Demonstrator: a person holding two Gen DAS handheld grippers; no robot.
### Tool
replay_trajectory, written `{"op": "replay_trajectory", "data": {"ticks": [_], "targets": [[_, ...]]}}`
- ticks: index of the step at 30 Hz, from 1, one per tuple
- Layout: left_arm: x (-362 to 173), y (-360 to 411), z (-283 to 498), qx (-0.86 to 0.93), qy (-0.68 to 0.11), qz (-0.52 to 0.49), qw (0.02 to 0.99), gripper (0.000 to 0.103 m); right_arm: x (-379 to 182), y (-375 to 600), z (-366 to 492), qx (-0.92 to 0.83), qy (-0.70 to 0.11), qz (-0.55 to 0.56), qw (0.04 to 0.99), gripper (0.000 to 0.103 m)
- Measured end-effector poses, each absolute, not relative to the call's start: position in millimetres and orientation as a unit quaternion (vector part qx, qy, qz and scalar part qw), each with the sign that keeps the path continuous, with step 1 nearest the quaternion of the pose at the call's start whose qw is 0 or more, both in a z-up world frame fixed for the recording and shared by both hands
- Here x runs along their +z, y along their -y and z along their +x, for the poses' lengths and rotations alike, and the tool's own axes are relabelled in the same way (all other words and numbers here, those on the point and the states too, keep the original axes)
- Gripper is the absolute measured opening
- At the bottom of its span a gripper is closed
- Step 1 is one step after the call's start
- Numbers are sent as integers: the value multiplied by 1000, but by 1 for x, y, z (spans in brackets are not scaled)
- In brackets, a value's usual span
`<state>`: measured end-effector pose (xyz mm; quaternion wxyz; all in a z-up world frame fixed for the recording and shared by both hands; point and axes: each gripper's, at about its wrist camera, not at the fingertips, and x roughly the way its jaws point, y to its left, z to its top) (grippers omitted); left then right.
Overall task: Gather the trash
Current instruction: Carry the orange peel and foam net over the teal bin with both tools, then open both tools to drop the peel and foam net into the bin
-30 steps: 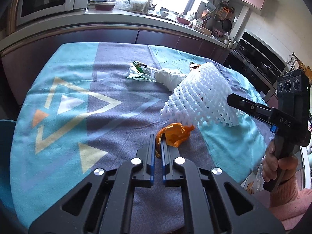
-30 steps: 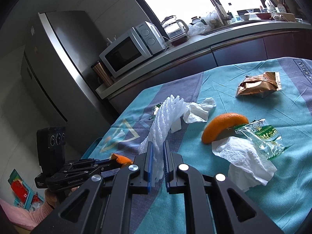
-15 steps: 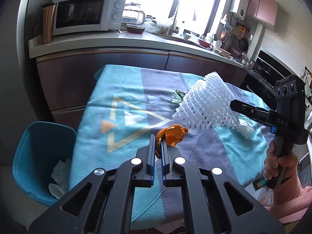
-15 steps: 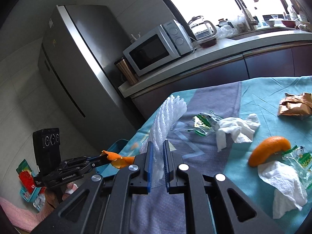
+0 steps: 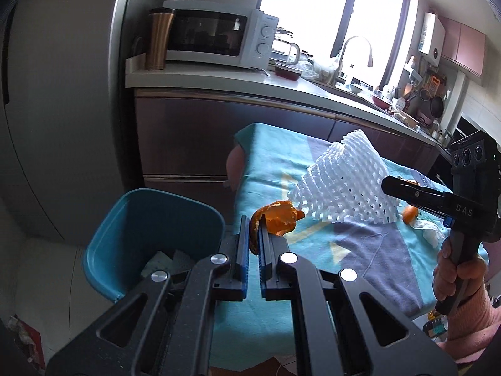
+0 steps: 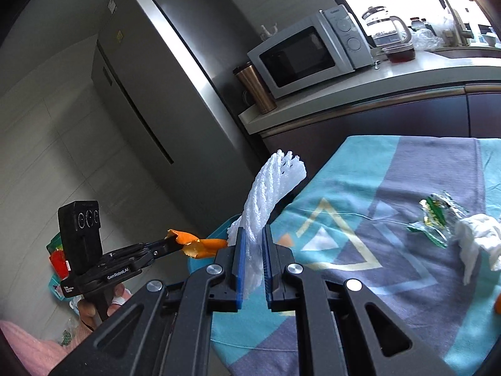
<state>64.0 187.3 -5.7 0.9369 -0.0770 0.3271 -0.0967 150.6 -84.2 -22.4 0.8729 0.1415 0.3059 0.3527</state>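
Observation:
My left gripper (image 5: 254, 228) is shut on a curled orange peel (image 5: 278, 221), held at the table's left edge just right of the blue bin (image 5: 150, 219). My right gripper (image 6: 252, 235) is shut on a white foam fruit net (image 6: 269, 188), which sticks up above the table corner. In the left wrist view the net (image 5: 344, 185) fans out from the right gripper's (image 5: 386, 185) fingers. In the right wrist view the left gripper (image 6: 170, 244) shows with the peel (image 6: 200, 246) in its tips.
The bin holds some paper scraps (image 5: 175, 258). On the patterned tablecloth (image 6: 391, 282) lie a green wrapper (image 6: 433, 219), a crumpled white tissue (image 6: 479, 244) and an orange piece (image 5: 409, 214). A fridge (image 6: 150, 100) and a counter with a microwave (image 5: 216, 39) stand behind.
Both grippers have swung left across the table toward its edge, each keeping its load. The blue bin has come into view and now sits close beside the left gripper.

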Motion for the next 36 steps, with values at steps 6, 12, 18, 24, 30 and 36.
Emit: {"op": "replay_trajectory", "data": {"ticks": [6,12,18,24,30,36], "targets": [[-16,-229,65,-49,-335,-91,937,5,-29,39,169,378,-333,118,856,9],[-29,-257,70,-16,-350,-99,932,5,-37,1,184,386,-353,96,847,9],[-46,-272,75,6,-367,-102,925,5,-52,-29,196,383,-380,73,838,9],[-70,-281,84,25,-388,-111,915,5,-71,-56,210,372,-413,53,830,9],[-88,-287,90,37,-404,-116,907,5,-84,-79,218,370,-437,35,819,10],[-100,-286,100,45,-413,-116,902,6,-96,-99,221,374,-454,24,808,11]]}}
